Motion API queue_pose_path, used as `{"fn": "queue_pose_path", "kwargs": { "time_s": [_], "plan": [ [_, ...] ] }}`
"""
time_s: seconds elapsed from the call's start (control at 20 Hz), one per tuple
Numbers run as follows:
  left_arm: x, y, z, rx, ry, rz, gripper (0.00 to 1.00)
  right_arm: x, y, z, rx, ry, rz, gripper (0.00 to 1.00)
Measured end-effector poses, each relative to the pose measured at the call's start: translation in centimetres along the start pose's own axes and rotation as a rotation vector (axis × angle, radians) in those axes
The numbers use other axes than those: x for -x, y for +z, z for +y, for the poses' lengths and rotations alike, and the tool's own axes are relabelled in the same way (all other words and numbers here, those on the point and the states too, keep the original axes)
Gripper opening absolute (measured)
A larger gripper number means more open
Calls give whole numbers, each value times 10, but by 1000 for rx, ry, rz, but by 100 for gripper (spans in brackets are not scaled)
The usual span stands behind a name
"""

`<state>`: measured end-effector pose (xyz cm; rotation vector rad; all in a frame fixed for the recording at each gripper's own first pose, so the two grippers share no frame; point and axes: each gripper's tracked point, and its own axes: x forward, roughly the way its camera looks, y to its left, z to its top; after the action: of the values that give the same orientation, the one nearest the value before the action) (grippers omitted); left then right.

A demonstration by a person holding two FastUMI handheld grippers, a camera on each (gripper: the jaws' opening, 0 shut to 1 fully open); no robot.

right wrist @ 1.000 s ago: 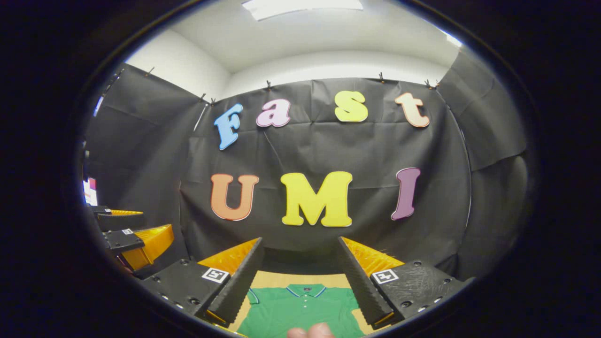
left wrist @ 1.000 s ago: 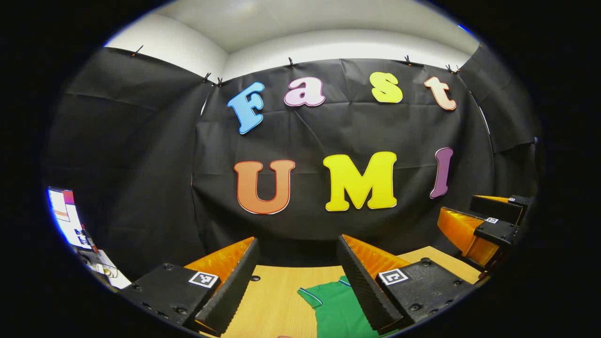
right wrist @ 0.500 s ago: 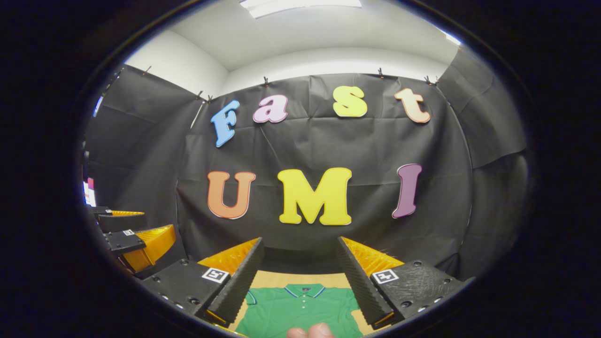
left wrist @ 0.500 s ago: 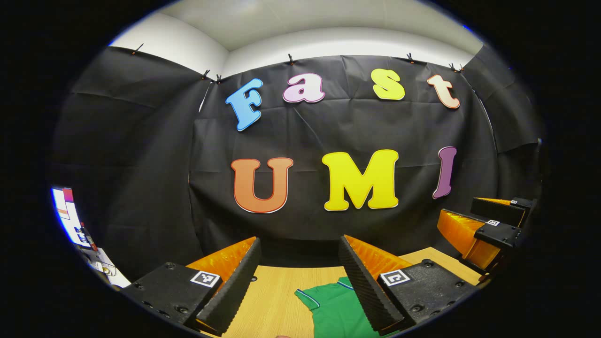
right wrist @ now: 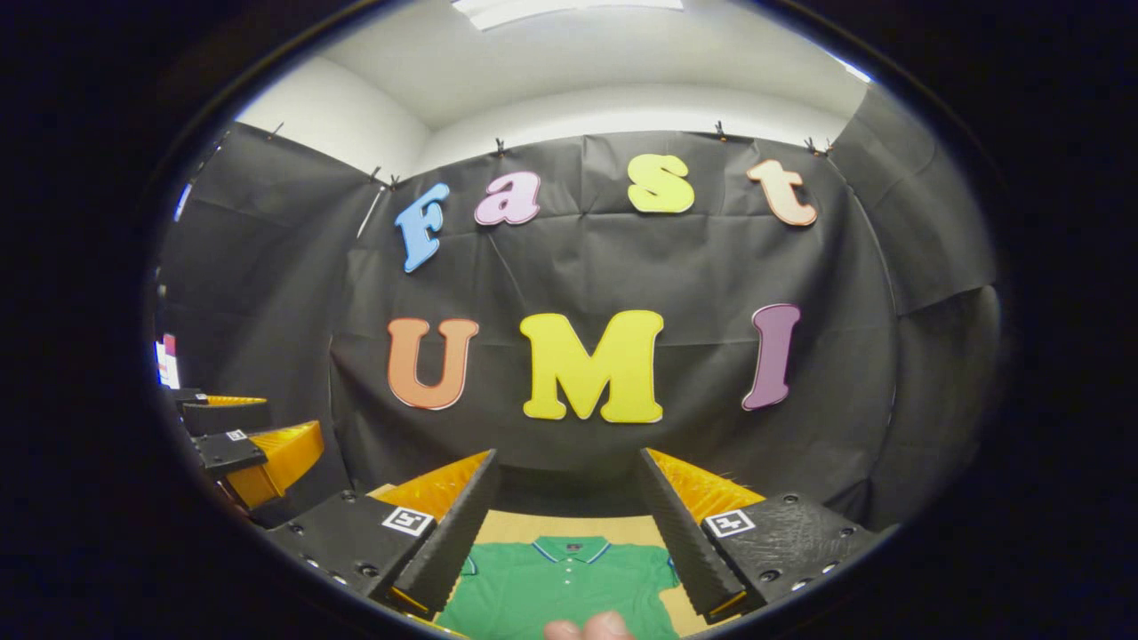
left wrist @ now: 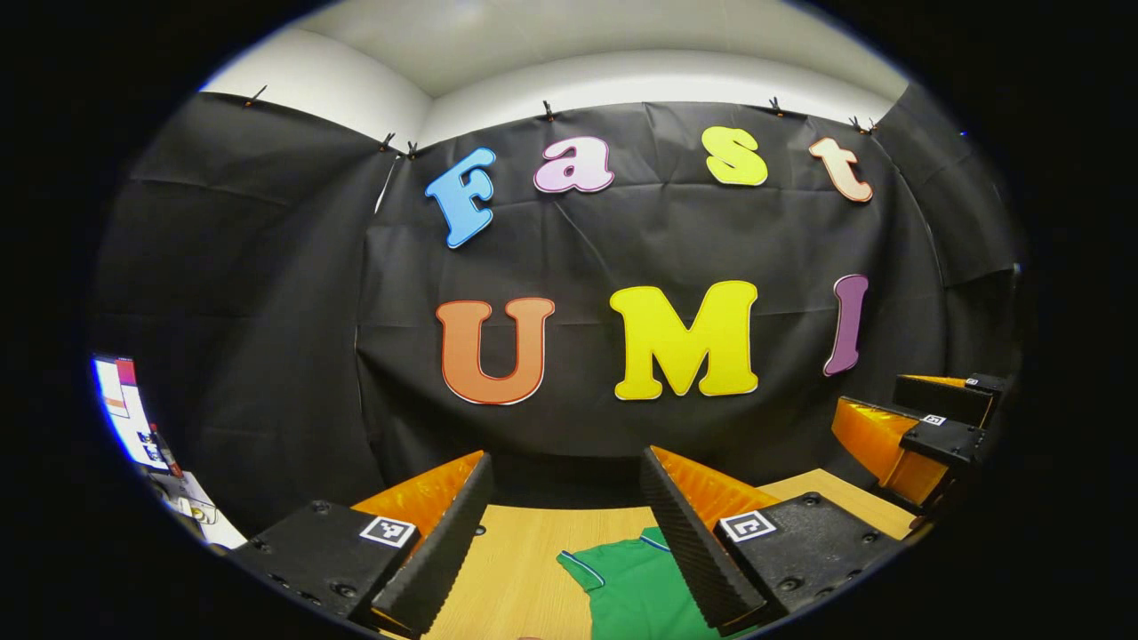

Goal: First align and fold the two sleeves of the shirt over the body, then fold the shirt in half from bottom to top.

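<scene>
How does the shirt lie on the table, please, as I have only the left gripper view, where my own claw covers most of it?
Observer: In the right gripper view the green shirt lies flat, front up, and its collar is on the side nearest the booth wall.
Operator: Have the sleeves been folded in?
Observer: It seems not: the right sleeve sticks out past the body, and nothing lies across the button placket.
Operator: Where is the right claw relative to it?
Observer: The right claw is open and empty, lined up with the collar, with the shirt showing between its fingers.
</scene>
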<state>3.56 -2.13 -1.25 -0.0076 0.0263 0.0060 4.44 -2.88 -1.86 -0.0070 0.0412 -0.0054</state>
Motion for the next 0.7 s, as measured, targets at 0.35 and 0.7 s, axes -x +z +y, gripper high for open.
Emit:
{"fn": "queue_pose_path", "kwargs": {
  "time_s": [0.35,0.7],
  "plan": [
    [-12,-11,-20,10,-28,6,100,-10,-43,-38,41,-17,106,95],
    [-32,-19,-43,9,-38,27,100,-33,-118,-106,46,-80,293,95]
  ]
}}
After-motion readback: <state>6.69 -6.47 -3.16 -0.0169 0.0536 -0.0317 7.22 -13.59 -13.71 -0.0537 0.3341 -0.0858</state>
